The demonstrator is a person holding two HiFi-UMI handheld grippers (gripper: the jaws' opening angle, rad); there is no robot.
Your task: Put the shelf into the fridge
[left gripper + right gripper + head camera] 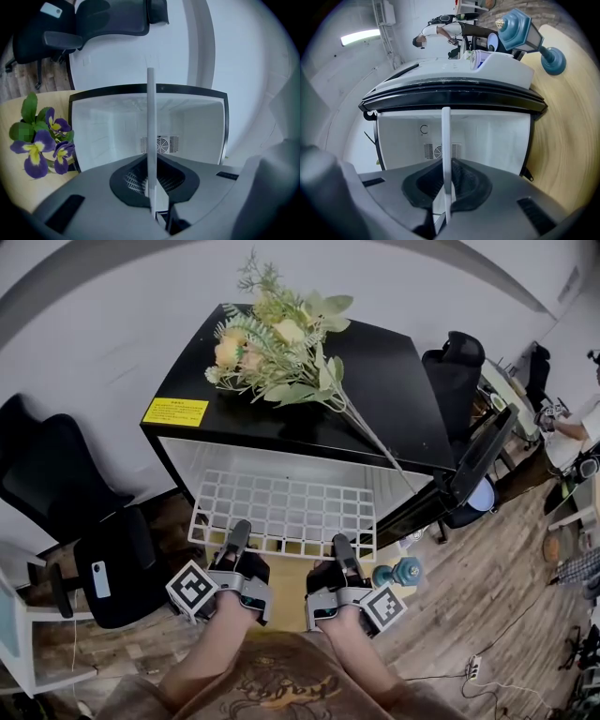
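Now, the white wire grid shelf (286,507) sits level at the mouth of the small black fridge (375,381). Its far edge looks just inside the white-walled opening, and its near edge hangs out over a pale wooden board (284,592).

Both grippers have it by that near rim. The left gripper (239,532) is clamped right down on the wire. In the left gripper view the shelf shows edge-on as a thin white bar, pinched between the dark pads (136,180). The right gripper (343,547) matches it further along the rim, jaws closed tight with nothing else between them.

Two grips set apart like that, I'd say, keep the wide grid flat and square to the side walls, so it can run in without twisting. The black fridge door (478,460) is swung out to the right, off the path. Deep inside, a round fan grille (160,144) marks the back wall, so most of the travel looks yet to come.

On the fridge top lies a bouquet of pale yellow flowers and green leaves (277,348), stems trailing toward the door side. A yellow label (174,412) sits at the front-left corner.

Around it is a wood-plank floor (469,568), with a blue dumbbell (405,571) just beside the right gripper. There is a black office chair (66,484) to the left, another beyond the door, and a white wall (94,324) behind.
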